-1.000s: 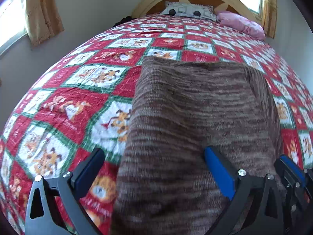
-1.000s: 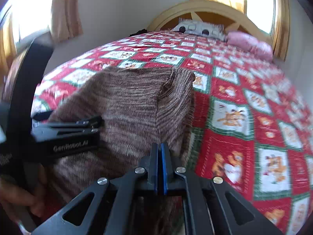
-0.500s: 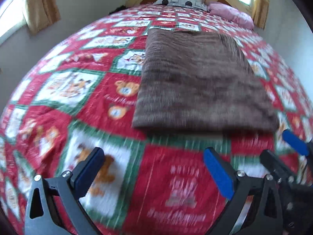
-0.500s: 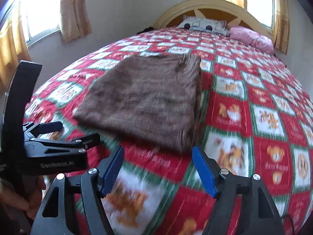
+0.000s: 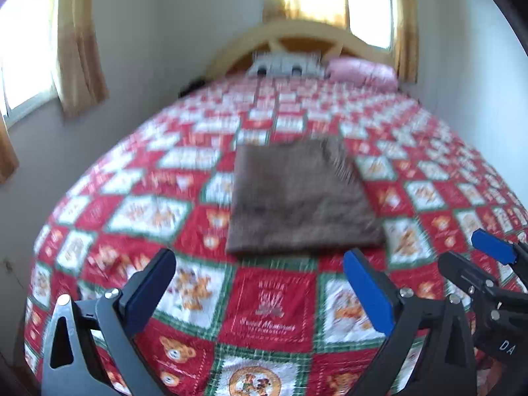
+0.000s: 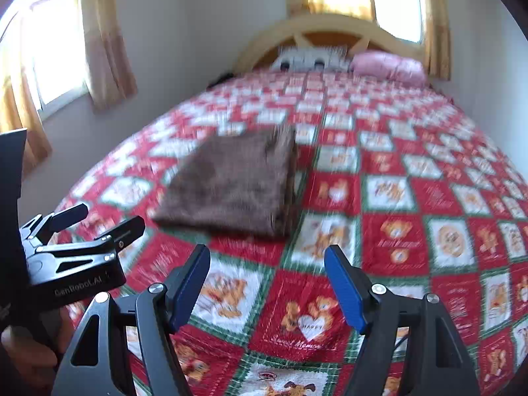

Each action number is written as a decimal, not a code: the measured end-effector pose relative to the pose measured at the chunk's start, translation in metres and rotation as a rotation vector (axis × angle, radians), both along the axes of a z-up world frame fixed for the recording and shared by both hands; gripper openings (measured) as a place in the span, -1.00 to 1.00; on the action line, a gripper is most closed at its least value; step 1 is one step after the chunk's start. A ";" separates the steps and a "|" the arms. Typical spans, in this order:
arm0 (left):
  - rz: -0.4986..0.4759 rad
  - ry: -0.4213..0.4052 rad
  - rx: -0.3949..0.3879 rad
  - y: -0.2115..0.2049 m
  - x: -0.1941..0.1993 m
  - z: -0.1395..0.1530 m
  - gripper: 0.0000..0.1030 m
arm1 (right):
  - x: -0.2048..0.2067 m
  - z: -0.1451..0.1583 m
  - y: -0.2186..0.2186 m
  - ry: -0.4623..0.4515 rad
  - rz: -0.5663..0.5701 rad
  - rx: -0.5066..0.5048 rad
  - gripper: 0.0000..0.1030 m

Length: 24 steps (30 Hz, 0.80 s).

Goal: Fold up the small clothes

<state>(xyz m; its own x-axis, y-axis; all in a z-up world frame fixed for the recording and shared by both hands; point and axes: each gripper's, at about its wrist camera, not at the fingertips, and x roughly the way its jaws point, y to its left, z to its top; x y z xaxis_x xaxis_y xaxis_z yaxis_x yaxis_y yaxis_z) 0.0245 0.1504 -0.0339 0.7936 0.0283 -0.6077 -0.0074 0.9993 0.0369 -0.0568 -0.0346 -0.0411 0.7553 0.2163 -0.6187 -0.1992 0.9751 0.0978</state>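
One brown knit garment (image 5: 302, 198), folded to a flat rectangle, lies mid-frame on the bed; in the right wrist view it sits centre-left (image 6: 231, 183). Motion blur softens the weave; fold layers show only as a thicker edge along its right side. What kind of garment it is cannot be told.

Under it, a red, white and green patchwork bedspread (image 5: 267, 310) with teddy-bear squares. Legible near bottom centre: "Sweet Memories" in the left view; "HAPPY" on a heart and "Sweet Memo…" in the right view, the rest smeared.

Left hand-held gripper (image 5: 259, 290): lower frame, fingers spread wide, nothing between them, short of the garment's near edge. Right hand-held gripper (image 6: 267, 285): also wide apart and empty, near the garment's right corner but apart from it. Each appears in the other's view, cut off at the frame edge; the left one's body reads "GenRobot.AI", the right one's "DA", remainder cropped.

Top of frame: one curved wooden headboard (image 5: 307, 38), one grey-and-white cushion (image 5: 285, 64), blurred, one pink pillow (image 5: 363, 71). Two curtained windows (image 6: 49, 52) visible, both overexposed.
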 end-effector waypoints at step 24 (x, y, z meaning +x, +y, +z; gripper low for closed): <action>0.054 -0.253 0.058 -0.010 -0.050 0.063 1.00 | -0.074 0.081 0.001 -0.413 -0.120 0.007 0.61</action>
<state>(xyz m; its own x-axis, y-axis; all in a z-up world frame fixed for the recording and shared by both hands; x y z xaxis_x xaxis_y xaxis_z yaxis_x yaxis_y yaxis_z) -0.0257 0.1400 0.0295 0.9165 0.1035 -0.3864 -0.0768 0.9935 0.0839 -0.1311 -0.0338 0.0399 0.9593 0.1152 -0.2579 -0.1085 0.9933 0.0403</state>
